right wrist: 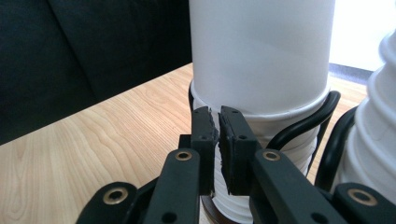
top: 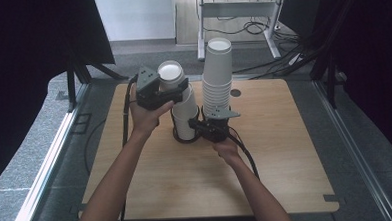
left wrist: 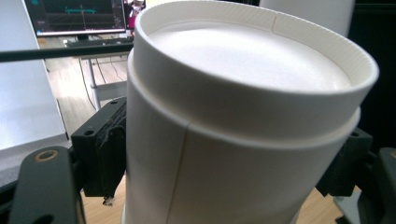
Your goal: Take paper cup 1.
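My left gripper (top: 169, 89) clamped on an upside-down white cup (top: 171, 74), base up and tilted, axis near vertical, my right gripper (right wrist: 215, 135) almost closed at the short stack's (right wrist: 261, 60) rim, its view revealing black wire holder (right wrist: 303, 123), tall stack (top: 217, 74) beside.

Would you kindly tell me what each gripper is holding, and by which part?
The left gripper clamps an upside-down white paper cup by its side wall, just below the base. The right gripper pinches the black wire holder around the short cup stack.
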Demonstrator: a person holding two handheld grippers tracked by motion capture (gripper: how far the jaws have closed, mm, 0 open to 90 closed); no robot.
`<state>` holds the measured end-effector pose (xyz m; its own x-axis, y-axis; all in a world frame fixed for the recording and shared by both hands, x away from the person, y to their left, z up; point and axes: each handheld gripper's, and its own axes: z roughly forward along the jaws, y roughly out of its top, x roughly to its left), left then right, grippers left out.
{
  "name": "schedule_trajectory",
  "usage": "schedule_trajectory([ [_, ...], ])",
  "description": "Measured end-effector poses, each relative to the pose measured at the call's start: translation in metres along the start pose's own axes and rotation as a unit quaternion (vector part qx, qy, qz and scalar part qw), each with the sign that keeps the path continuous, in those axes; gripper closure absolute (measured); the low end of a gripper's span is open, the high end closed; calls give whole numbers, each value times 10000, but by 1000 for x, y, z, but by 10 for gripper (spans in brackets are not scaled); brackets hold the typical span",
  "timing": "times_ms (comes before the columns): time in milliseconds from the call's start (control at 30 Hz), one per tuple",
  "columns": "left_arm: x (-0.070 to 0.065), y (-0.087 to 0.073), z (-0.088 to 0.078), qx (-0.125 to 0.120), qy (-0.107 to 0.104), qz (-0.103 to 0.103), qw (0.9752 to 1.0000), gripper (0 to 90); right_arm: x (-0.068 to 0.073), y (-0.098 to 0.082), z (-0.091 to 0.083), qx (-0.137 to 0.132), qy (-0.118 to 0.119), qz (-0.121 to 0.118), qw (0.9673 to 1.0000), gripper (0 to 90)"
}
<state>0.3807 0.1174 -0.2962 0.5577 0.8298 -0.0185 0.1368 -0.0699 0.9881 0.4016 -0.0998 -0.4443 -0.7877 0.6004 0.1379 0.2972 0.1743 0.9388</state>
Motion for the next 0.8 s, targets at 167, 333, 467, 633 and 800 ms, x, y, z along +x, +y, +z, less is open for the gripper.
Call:
schedule_trajectory([
  [167,-1,-4,-17,-20,-82,94,9999,187,5,4,-15,-102,41,-90,9999,802],
  [333,-3,-18,-34,-43,-201,80,9998,187,11,0,-38,-206,-1,-212,9996,766],
  [467,-5,-27,-40,-22,-282,23,9996,187,14,-6,-52,-201,-89,-313,9993,748],
  [633,-8,-39,-46,33,-375,21,9993,187,13,-13,-63,-212,-127,-314,9992,734],
  [800,-14,-51,-53,66,-500,-49,9987,188,10,-23,-74,-230,-165,-215,9994,709],
])
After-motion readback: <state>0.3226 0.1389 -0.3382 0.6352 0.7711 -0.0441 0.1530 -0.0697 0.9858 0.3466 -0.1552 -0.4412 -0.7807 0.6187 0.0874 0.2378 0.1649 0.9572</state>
